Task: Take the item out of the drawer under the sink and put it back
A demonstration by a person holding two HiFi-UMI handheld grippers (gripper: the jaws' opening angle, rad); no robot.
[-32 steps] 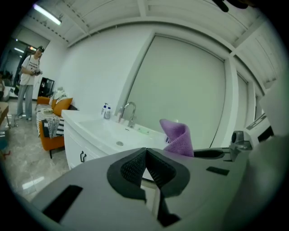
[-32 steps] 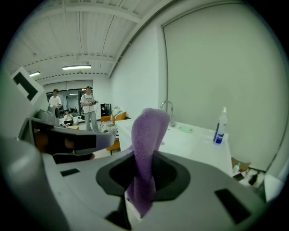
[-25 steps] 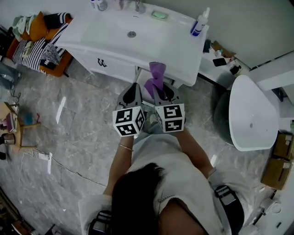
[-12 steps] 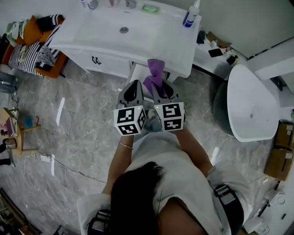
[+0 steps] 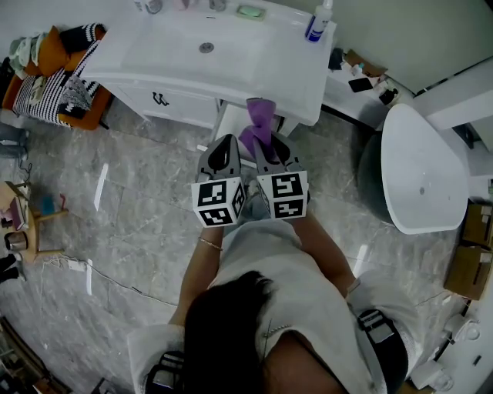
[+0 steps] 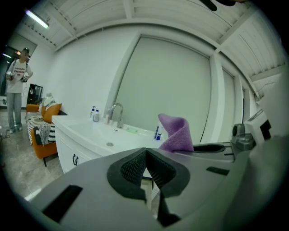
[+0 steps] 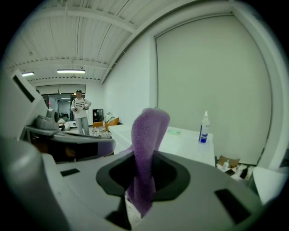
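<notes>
A purple cloth stands up from my right gripper, which is shut on it; in the right gripper view the cloth is pinched between the jaws and hangs below them. My left gripper is close beside it on the left, shut with nothing between its touching pads. From the left gripper view the cloth rises just to the right. Both grippers hover in front of the white sink vanity, above its pulled-out drawer.
On the vanity top stand a blue-capped bottle and a green soap. An orange sofa with striped cloth is at the left, a white tub at the right, cardboard boxes beyond it. A person stands far off.
Both grippers have drawn back a little from the vanity, side by side. The purple cloth stays in the right gripper, and the left stays shut.
</notes>
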